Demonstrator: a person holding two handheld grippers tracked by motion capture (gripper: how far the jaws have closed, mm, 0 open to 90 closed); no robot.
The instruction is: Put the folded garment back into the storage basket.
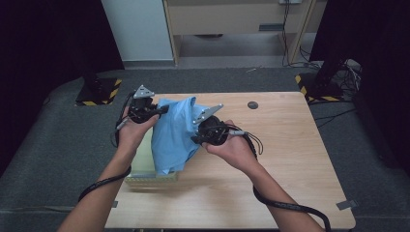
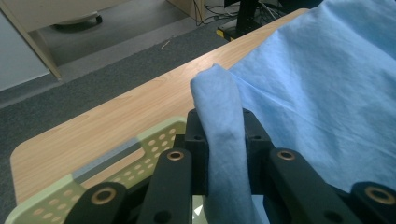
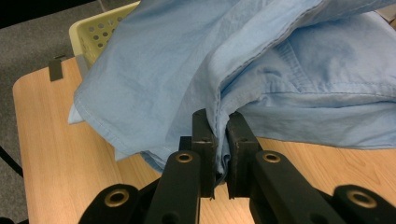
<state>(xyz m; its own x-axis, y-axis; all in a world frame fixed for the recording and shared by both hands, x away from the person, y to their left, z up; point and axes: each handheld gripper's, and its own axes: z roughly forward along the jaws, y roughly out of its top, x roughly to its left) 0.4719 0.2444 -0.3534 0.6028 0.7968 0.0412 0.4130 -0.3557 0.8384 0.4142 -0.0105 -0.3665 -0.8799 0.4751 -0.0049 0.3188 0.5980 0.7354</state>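
A light blue shirt [image 1: 173, 133] hangs between the two grippers above the table's left half, its lower end draped over a pale green perforated basket [image 1: 145, 174]. My left gripper [image 1: 159, 111] is shut on a bunched fold of the shirt [image 2: 224, 121], which runs up between the jaws. My right gripper [image 1: 198, 137] is shut on a seamed edge of the shirt [image 3: 219, 116]. In the right gripper view the shirt [image 3: 243, 60] spreads wide, with the basket [image 3: 95, 30] behind it.
The wooden table [image 1: 290, 159] has bare room on its right half. A small dark round disc [image 1: 252, 105] lies near the far edge. Black-and-yellow taped stand bases [image 1: 99, 92] sit on the floor beyond the table corners.
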